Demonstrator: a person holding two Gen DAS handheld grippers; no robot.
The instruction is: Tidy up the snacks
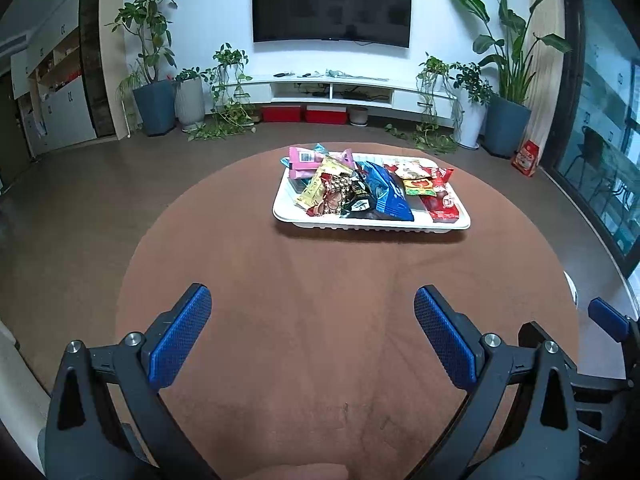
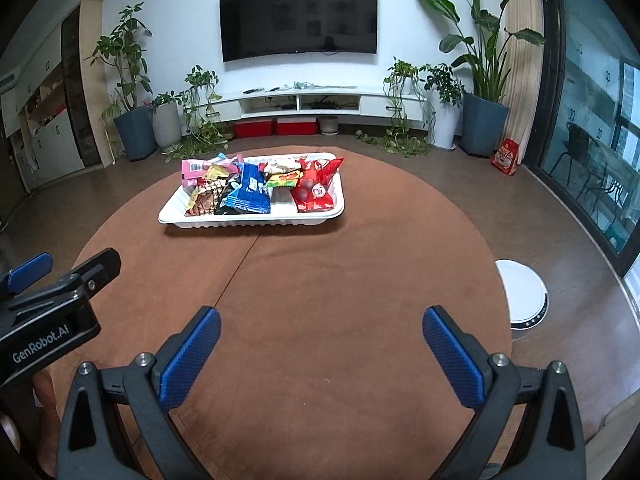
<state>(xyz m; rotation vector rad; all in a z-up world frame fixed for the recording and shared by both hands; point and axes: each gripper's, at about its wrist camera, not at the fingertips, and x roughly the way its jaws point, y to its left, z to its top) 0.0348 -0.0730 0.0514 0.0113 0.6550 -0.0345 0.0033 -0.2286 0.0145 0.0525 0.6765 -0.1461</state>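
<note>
A round table with a brown, matte top fills the lower part of both wrist views. A faint straight seam runs across the top. The only thing lying directly on it is a white rectangular tray, set well ahead of both pairs of jaws on the far part of the table. From the left jaws it sits ahead and slightly right; from the right jaws, ahead and to the left. The stretch of tabletop directly beneath and between each pair of jaws is bare.
</note>
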